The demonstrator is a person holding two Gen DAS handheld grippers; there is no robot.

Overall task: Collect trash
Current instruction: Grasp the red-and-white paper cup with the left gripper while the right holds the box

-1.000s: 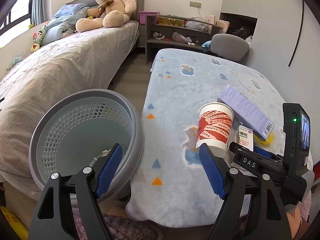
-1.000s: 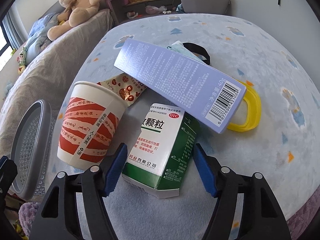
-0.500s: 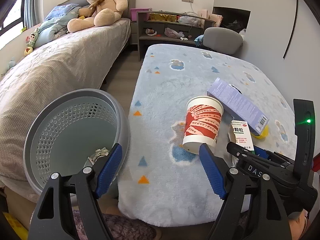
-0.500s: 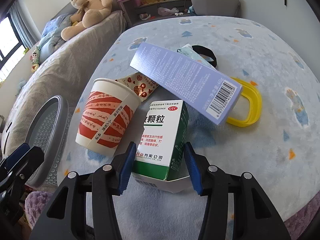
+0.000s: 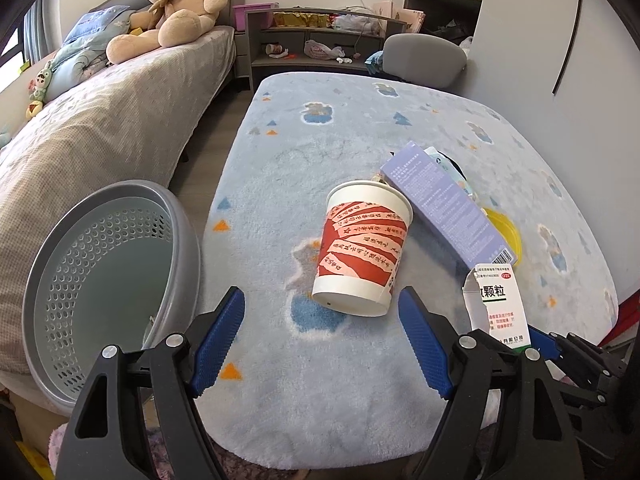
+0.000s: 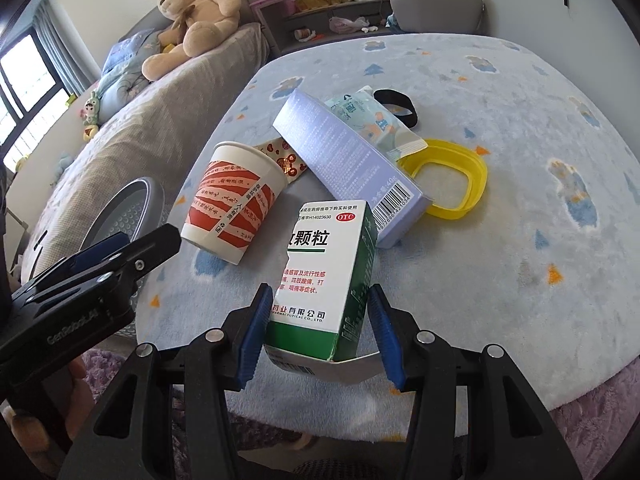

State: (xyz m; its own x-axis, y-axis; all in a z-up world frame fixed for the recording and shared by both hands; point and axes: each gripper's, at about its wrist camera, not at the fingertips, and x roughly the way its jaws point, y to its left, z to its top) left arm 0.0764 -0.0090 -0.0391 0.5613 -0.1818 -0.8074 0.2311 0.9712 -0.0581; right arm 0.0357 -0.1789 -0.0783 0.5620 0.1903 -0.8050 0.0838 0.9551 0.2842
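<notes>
My right gripper (image 6: 318,332) is shut on a green and white medicine box (image 6: 320,280) and holds it lifted off the blue rug; the box also shows in the left wrist view (image 5: 500,304). My left gripper (image 5: 322,344) is open and empty, just short of a red and white paper cup (image 5: 362,248) that stands tilted on the rug. A long purple box (image 6: 348,164), a wet-wipe pack (image 6: 376,124), a patterned wrapper (image 6: 284,158), a yellow plastic ring (image 6: 452,180) and a black band (image 6: 396,106) lie behind. A grey perforated bin (image 5: 108,280) stands left.
The rug covers a low table (image 5: 360,128). A bed (image 5: 100,128) with a teddy bear (image 5: 176,8) runs along the left. A grey chair (image 5: 424,56) and shelves (image 5: 320,40) stand behind the table. A wall is at the right.
My right gripper closed on the medicine box and lifted it off the rug. My left gripper swung right from the bin to face the paper cup.
</notes>
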